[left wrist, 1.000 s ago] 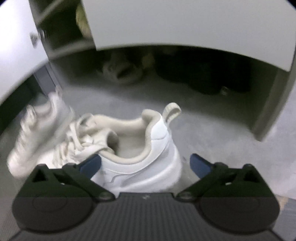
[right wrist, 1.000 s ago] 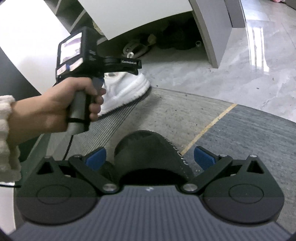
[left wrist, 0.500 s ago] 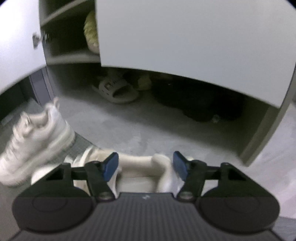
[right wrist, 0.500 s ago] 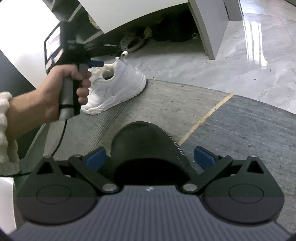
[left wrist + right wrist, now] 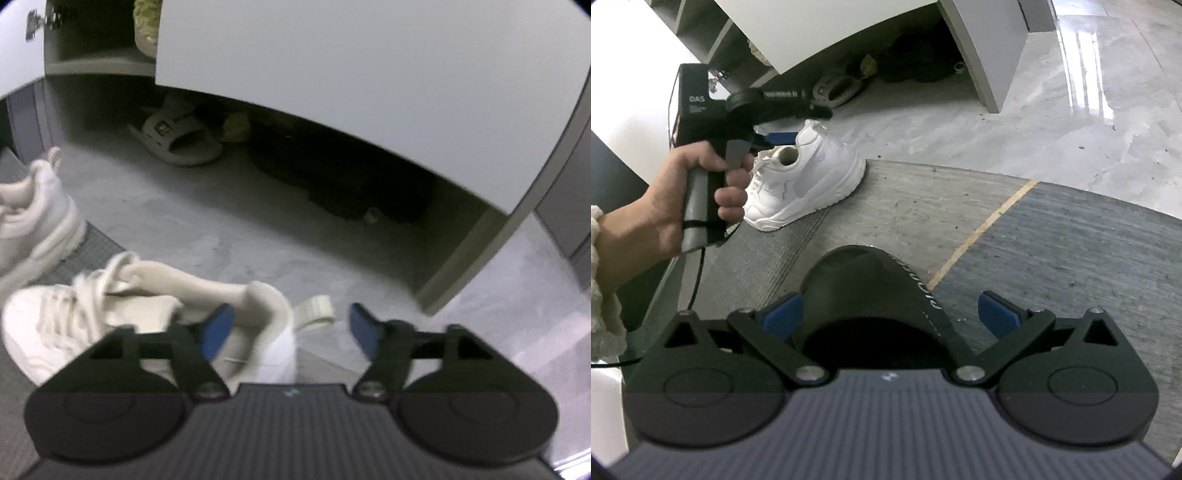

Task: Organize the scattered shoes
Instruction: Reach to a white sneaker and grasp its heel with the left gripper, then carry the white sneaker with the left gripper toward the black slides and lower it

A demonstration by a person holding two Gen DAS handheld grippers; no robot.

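Observation:
A white sneaker [image 5: 59, 325] stands on the grey mat, heel toward the cabinet. My left gripper [image 5: 291, 328] hovers over its heel. It is open, with one blue fingertip [image 5: 218, 328] above the shoe's opening and the other outside the heel tab, neither pressing. The right wrist view shows this sneaker [image 5: 812, 173] under the left gripper [image 5: 783, 137], which a hand holds. A second white sneaker [image 5: 33, 221] sits at the left. My right gripper [image 5: 890, 317] is open astride a black slipper [image 5: 868, 291]. Its left finger is against the slipper and its right finger stands apart.
A shoe cabinet stands ahead with a pale door [image 5: 332, 74] above an open bottom bay. The bay holds a beige slide sandal [image 5: 177, 144] and dark shoes [image 5: 351, 184]. A yellow line [image 5: 982, 229] crosses the grey mat. Glossy tile floor [image 5: 1071, 110] lies to the right.
The left gripper's fingers have narrowed and come in over the sneaker's heel, and its view has tilted up toward the cabinet. The right gripper and the black slipper have hardly moved.

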